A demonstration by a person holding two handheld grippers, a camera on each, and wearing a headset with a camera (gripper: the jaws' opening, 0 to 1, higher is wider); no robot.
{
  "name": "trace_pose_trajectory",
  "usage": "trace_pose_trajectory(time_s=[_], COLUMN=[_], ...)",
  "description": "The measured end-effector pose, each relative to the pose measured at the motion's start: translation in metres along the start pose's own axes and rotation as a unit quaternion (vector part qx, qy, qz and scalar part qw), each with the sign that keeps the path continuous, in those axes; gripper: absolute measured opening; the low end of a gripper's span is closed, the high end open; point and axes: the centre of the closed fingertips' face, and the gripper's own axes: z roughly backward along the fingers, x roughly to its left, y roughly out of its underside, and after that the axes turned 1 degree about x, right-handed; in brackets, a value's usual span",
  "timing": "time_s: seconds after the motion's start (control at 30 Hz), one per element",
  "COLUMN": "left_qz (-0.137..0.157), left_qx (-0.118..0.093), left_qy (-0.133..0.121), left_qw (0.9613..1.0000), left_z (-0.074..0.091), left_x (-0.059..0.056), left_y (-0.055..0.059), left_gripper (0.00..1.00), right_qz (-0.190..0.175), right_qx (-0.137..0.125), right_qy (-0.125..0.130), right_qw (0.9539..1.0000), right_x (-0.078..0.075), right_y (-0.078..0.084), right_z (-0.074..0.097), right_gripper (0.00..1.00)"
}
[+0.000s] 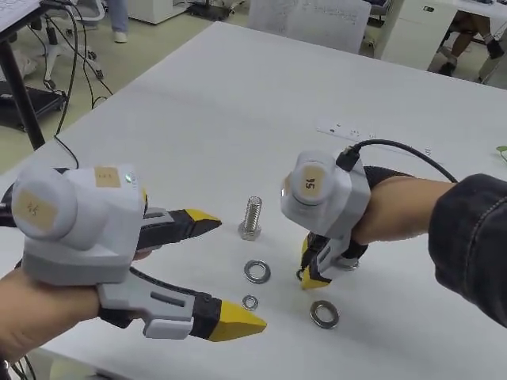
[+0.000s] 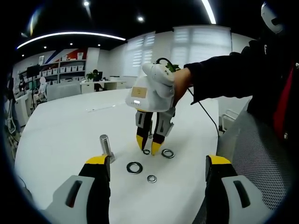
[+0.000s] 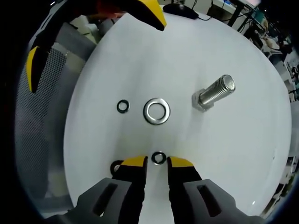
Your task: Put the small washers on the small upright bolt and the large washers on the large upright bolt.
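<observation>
The right gripper point(image 3: 158, 162), jaws barely apart and empty, straddles a small washer point(image 3: 159, 157) lying flat on the worktop point(image 3: 187, 56), probably light, thin, slick steel best pinched across its rim, while the left gripper point(image 1: 228, 271) gapes empty.

Table point(image 1: 238, 95): white, stretching away from you.
Large bolt point(image 1: 251, 218): upright, head on the table.
Large washer point(image 1: 257, 271): flat, near the bolt.
Small washer point(image 1: 250, 302): just beside it, nearer you.
Second large washer point(image 1: 324, 314): flat, further right.
Your left gripper point(image 1: 236, 273): jaws wide apart.
Your right gripper point(image 1: 313, 275): pointing down, yellow tips close together.
</observation>
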Motion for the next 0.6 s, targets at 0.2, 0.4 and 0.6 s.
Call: trace_pose_trajectory(time_s=[0.2,0.4,0.6], left_qz=[0.001,0.001,0.001], left_qx=[-0.001,0.0,0.0], left_qy=[-0.001,-0.001,-0.001], left_qw=[1.0,1.0,1.0], left_z=[0.0005,0.0003,0.0001], left_x=[0.0005,0.0007,0.0002], left_y=[0.0006,0.0007,0.0014], left_gripper=[0.83,0.83,0.83], right_qz=[0.005,0.002,0.004], right_qx=[0.002,0.002,0.004], right_qy=[0.004,0.004,0.004], right_qw=[1.0,1.0,1.0], right_x=[-0.0015,-0.002,-0.0016], right_y=[-0.0002,0.0,0.0], right_z=[-0.0003,-0.0005,-0.0011], right_gripper=[0.16,0.15,0.15])
